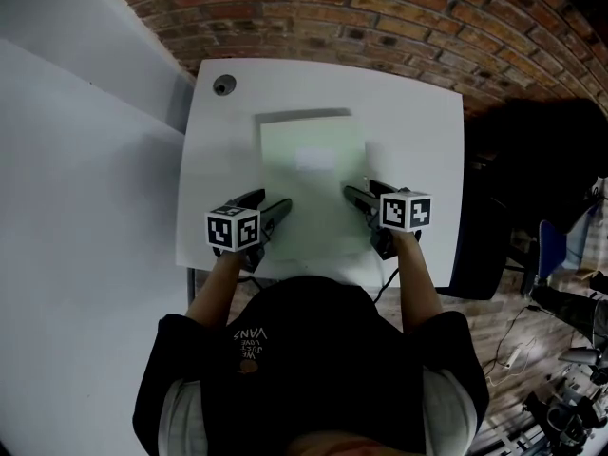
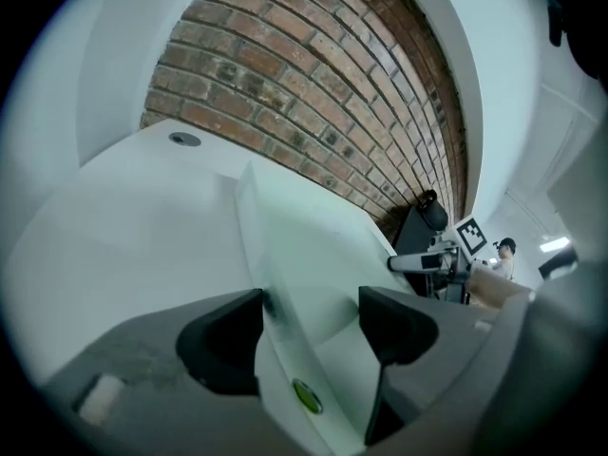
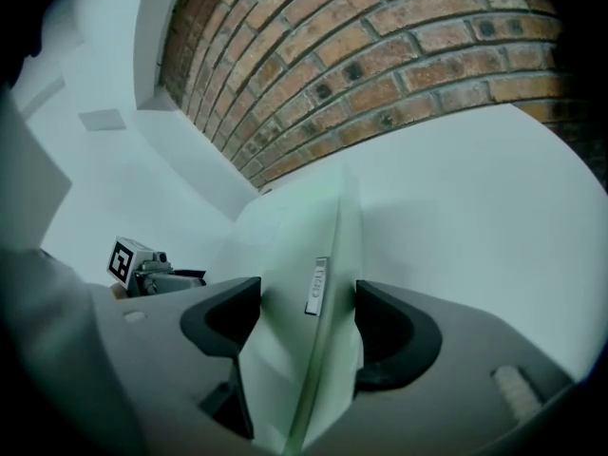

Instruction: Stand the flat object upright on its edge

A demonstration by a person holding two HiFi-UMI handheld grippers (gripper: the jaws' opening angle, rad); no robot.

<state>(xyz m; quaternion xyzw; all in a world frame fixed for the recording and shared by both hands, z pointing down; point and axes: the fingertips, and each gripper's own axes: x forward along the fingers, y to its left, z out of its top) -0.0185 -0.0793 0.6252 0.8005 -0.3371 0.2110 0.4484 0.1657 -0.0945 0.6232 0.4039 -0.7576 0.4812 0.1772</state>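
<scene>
Right gripper's (image 3: 306,316) 2 dark matte pads pinch one side of the thin, pale-green rectangular slab (image 1: 313,174); left gripper's (image 2: 312,321) jaws stand spread around the opposite side, 1 pad touching. The slab sits on a smooth white table (image 1: 418,112), with a rough brick wall (image 1: 380,17) beyond

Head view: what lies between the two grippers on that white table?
The pale green flat object fills the stretch between the left gripper and the right gripper in the head view; each gripper view shows its edge between that gripper's jaws.
</scene>
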